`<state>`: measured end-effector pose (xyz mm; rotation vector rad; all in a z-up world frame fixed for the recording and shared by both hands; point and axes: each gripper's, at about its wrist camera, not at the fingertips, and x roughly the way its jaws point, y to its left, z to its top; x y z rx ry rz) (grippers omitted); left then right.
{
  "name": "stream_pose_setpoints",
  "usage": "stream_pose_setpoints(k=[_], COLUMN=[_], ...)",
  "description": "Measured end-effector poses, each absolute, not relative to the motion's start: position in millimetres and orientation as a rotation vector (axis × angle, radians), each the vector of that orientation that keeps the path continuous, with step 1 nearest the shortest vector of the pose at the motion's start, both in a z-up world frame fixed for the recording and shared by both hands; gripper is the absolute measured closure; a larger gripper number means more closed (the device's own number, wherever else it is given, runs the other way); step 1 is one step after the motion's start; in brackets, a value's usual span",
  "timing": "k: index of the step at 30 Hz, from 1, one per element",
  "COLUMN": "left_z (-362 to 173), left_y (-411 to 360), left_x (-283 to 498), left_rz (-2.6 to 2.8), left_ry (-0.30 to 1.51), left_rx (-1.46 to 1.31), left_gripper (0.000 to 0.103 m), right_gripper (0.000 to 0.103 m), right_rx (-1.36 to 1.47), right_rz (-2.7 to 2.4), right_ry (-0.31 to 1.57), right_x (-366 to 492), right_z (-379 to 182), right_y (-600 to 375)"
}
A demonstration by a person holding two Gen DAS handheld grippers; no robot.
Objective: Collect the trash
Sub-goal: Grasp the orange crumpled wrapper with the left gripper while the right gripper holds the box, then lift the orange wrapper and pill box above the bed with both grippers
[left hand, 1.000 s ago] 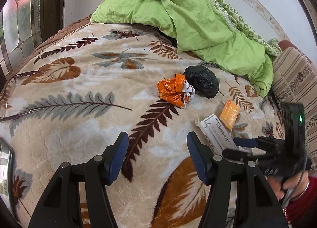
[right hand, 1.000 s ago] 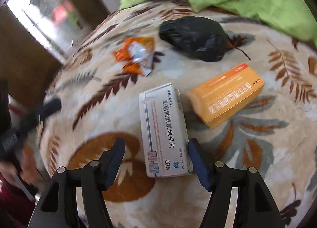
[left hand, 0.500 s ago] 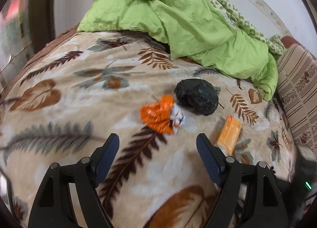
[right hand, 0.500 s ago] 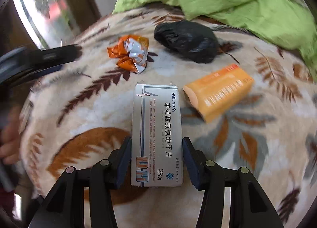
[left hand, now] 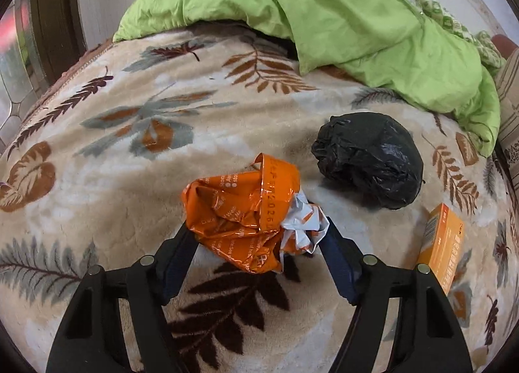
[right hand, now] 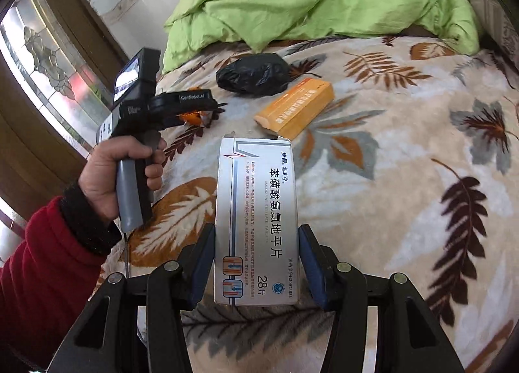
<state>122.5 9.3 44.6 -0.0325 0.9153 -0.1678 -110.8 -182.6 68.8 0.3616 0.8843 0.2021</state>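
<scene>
A crumpled orange foil wrapper (left hand: 246,214) lies on the leaf-patterned blanket between the fingers of my left gripper (left hand: 259,243), which is wide open around it, fingertips at its sides. My right gripper (right hand: 256,262) is shut on a white medicine box (right hand: 256,220) and holds it lifted above the blanket. An orange box (right hand: 295,107) lies on the blanket; it also shows in the left wrist view (left hand: 444,237). A black plastic bag (left hand: 369,165) sits beside the wrapper; it also shows in the right wrist view (right hand: 254,73). The left gripper's body (right hand: 162,107) hides most of the wrapper in the right wrist view.
A green quilt (left hand: 324,10) is heaped at the back of the bed. A striped cushion (left hand: 509,87) is at the right edge. A glass door (right hand: 48,58) stands to the left of the bed.
My left gripper moved forward so its open fingers now sit around the orange wrapper. My right gripper closed on the white box and lifted it off the blanket.
</scene>
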Motion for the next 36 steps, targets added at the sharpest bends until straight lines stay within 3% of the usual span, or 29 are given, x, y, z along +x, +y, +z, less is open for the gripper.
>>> stream_pose_setpoints(k=[22,36], left_z=[123,135], left_y=[10,6], left_x=[-120,-166], left_rz=[-0.368,-0.402], left_ry=[0.749,0.716], left_rx=[-0.006,0.005], left_gripper=[0.034,0.034], right_gripper=[0.049,0.049], right_rx=[0.406,0.436], right_rz=[0.075,0.043], right_ry=[0.727,0.688], right_x=[-192,-235], right_z=[90,93], right_y=[-197,-203])
